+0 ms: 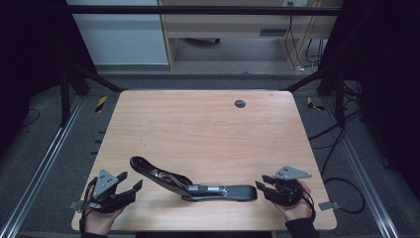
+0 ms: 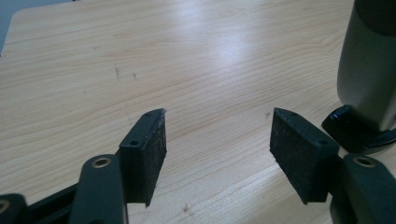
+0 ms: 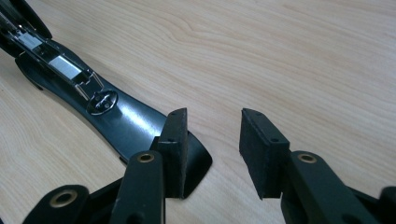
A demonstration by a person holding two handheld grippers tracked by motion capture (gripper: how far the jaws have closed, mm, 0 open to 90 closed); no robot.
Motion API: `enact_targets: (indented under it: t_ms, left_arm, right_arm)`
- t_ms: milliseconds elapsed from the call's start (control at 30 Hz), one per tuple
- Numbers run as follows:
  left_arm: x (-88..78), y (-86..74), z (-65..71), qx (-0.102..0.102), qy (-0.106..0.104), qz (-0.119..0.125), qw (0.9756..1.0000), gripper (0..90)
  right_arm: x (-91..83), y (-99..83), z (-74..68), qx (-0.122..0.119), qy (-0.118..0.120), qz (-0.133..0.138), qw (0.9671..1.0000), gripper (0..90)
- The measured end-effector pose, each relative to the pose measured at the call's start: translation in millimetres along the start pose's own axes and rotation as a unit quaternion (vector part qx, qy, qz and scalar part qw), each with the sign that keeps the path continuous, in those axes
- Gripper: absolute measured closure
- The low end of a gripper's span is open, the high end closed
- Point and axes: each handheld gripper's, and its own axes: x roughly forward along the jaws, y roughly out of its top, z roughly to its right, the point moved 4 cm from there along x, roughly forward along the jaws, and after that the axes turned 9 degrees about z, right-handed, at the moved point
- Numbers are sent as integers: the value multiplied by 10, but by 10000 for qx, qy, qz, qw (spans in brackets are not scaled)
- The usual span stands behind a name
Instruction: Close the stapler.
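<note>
A black stapler (image 1: 198, 187) lies folded open near the table's front edge, one arm slanting up to the left and the other lying flat to the right. My left gripper (image 1: 130, 181) stands just left of it, open, with bare wood between its pads (image 2: 218, 114); the stapler's raised end (image 2: 369, 70) shows at the right of the left gripper view. My right gripper (image 1: 262, 183) sits at the stapler's right end, also open. In the right gripper view its gap (image 3: 215, 114) is over bare table, with the left pad (image 3: 175, 140) above the tip of the stapler (image 3: 116, 116).
A wooden table (image 1: 208, 124) with a dark round grommet (image 1: 240, 103) near its far edge. Metal rails run along the floor on both sides, and cables (image 1: 337, 148) trail on the floor at the right. Black frame posts stand at the far corners.
</note>
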Motion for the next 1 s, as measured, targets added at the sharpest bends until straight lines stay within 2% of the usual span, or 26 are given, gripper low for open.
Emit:
enact_targets:
  t_ms: [233, 367, 567, 633, 733, 900, 1000]
  left_arm:
    - [-55, 56, 21, -105, -55, 158, 9998, 328]
    - [-106, 107, 55, -107, -62, 311, 9994, 306]
    - [-139, 151, 98, -95, -135, 365, 9992, 296]
    - [-143, 156, 112, -65, -156, 361, 9992, 290]
    - [-145, 164, 139, -32, -183, 353, 9992, 268]
    - [-183, 201, 172, 23, -229, 422, 9988, 244]
    - [-208, 217, 202, 40, -304, 453, 9985, 230]
  right_arm:
    - [-36, -86, 17, 116, -68, 4, 9999, 634]
    - [-10, -112, -35, 32, 40, -60, 10000, 702]
    - [28, -140, -99, -113, 215, -152, 9996, 805]
    - [34, -145, -107, -65, 244, -186, 9995, 835]
    - [44, -158, -113, -50, 273, -244, 9993, 866]
    - [96, -172, -146, 39, 488, -259, 9985, 900]
    - [128, -186, -162, -58, 480, -344, 9982, 900]
